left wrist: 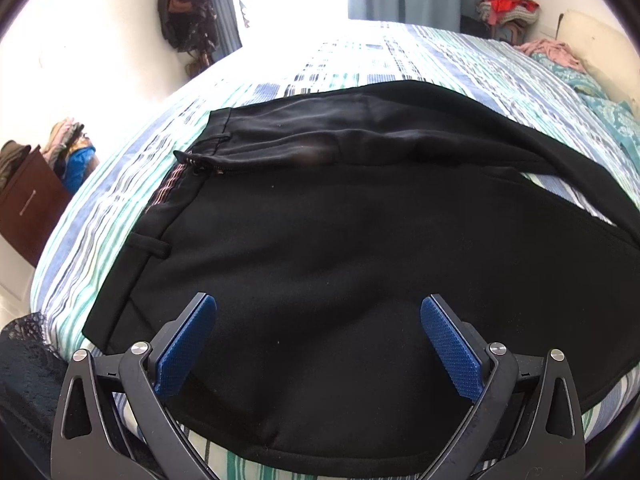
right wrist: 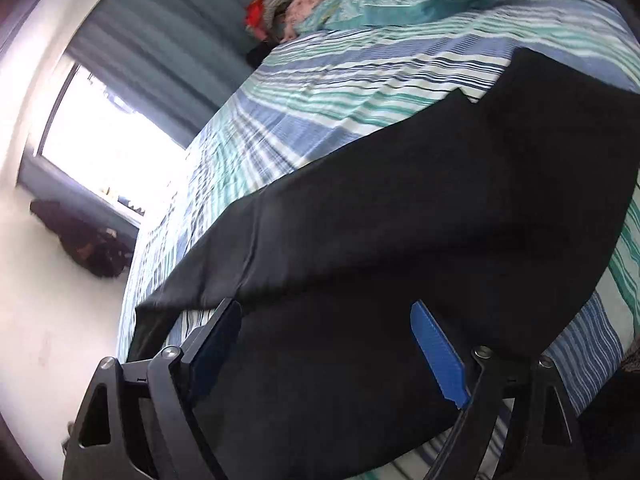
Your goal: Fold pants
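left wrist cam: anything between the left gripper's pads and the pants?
Nothing. The left gripper is open over the black pants, and only pants fabric shows between its blue pads in the left wrist view.

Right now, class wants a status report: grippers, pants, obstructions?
Left gripper open, right gripper open, both over black pants. Pants unfolded on striped bed. Nothing obstructing.
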A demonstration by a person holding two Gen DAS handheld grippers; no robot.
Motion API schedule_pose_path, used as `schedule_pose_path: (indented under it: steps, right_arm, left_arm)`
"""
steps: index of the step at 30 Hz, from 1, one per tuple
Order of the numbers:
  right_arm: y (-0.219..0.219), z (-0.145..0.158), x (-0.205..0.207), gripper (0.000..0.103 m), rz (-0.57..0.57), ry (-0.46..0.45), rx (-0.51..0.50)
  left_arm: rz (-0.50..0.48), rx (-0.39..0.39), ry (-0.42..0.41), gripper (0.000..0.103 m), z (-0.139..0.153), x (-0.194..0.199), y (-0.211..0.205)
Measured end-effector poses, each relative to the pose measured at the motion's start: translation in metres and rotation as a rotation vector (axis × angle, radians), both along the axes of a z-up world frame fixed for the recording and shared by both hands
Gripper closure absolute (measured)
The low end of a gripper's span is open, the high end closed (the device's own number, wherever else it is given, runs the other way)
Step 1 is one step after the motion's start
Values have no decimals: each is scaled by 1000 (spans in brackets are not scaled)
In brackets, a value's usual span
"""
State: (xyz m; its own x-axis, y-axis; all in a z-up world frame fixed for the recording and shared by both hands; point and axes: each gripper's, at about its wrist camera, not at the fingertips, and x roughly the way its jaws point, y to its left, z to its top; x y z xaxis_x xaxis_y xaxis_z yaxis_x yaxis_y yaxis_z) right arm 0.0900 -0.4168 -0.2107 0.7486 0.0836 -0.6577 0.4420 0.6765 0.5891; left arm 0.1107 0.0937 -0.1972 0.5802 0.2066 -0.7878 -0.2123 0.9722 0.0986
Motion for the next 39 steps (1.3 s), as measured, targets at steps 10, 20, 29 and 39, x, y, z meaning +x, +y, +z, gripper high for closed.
schedule_pose_path:
  steps: [10, 20, 29, 39]
  right_arm:
    - [-57, 6, -3, 97, -234, -15, 28]
    - [-6, 167, -19, 98, 85, -241, -296]
    - [1, 217, -57, 98, 164, -310, -316]
    - [-55, 198, -13, 98, 181, -224, -275]
  left_arm:
    - [-87, -89, 72, 1, 20, 29, -27]
    - [32, -479, 123, 1, 48, 208, 11]
    - [139, -608, 227, 25, 13, 261, 10]
    - [42, -537, -115, 92, 134, 122, 22]
